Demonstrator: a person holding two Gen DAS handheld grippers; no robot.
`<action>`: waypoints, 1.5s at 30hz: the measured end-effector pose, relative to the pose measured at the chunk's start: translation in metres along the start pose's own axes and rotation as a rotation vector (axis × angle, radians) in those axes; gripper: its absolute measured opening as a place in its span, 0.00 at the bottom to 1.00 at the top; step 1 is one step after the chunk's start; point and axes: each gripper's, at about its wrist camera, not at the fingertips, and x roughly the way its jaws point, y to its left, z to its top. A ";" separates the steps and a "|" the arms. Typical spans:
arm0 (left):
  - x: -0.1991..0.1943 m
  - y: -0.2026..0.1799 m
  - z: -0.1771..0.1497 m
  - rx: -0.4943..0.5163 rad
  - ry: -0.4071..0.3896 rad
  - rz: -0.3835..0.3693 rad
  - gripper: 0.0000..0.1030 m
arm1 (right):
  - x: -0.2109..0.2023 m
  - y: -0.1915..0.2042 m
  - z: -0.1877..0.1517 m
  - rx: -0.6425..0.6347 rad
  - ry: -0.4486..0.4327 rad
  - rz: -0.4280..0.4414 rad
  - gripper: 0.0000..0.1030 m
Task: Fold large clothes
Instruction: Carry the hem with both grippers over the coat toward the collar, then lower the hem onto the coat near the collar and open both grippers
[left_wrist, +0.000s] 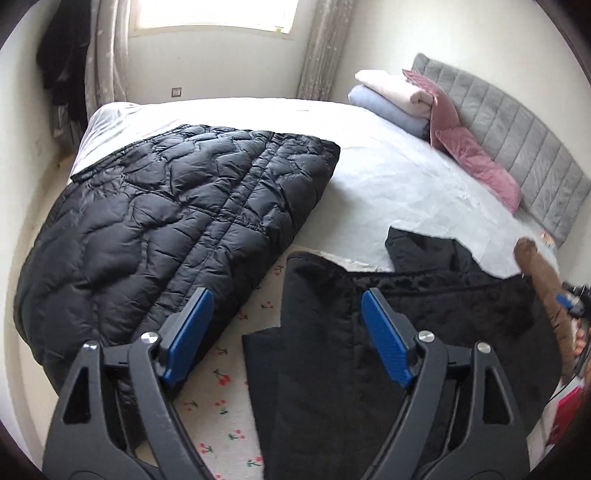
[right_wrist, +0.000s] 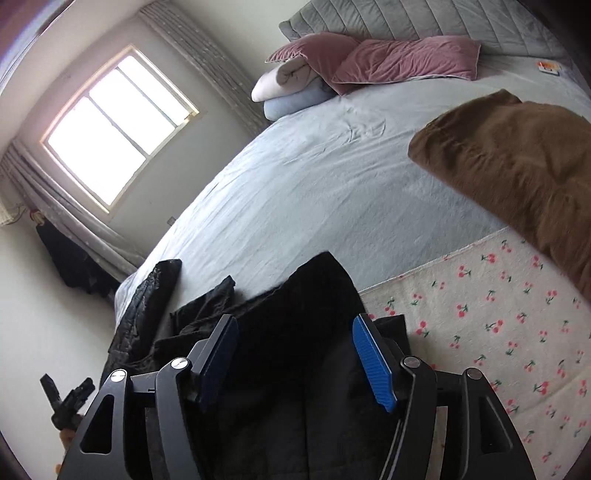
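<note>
A black fleecy garment (left_wrist: 406, 325) lies partly spread at the near edge of the bed; it also shows in the right wrist view (right_wrist: 295, 332). My left gripper (left_wrist: 284, 332) is open and empty, hovering above the garment's left edge and the cherry-print blanket (left_wrist: 221, 406). My right gripper (right_wrist: 291, 354) is open, just above the same garment, its blue pads (right_wrist: 369, 354) apart with cloth below them. A folded black quilted puffer coat (left_wrist: 177, 221) lies to the left on the bed.
The bed has a pale sheet (right_wrist: 332, 184) and a grey padded headboard (left_wrist: 517, 140). Pink pillows (right_wrist: 399, 59) and folded pink and blue blankets (left_wrist: 391, 99) sit at the head. A brown garment (right_wrist: 517, 166) lies on the right. Dark clothes hang by the window curtain (left_wrist: 62, 62).
</note>
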 end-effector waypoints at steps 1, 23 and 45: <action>0.007 -0.004 -0.004 0.046 0.025 0.001 0.80 | 0.002 0.000 -0.001 -0.026 0.006 -0.020 0.65; 0.087 -0.079 0.080 0.168 -0.198 0.318 0.07 | 0.080 0.038 0.061 -0.215 -0.338 -0.600 0.02; 0.193 -0.060 0.034 0.208 0.041 0.382 0.16 | 0.183 0.023 0.033 -0.231 -0.027 -0.313 0.05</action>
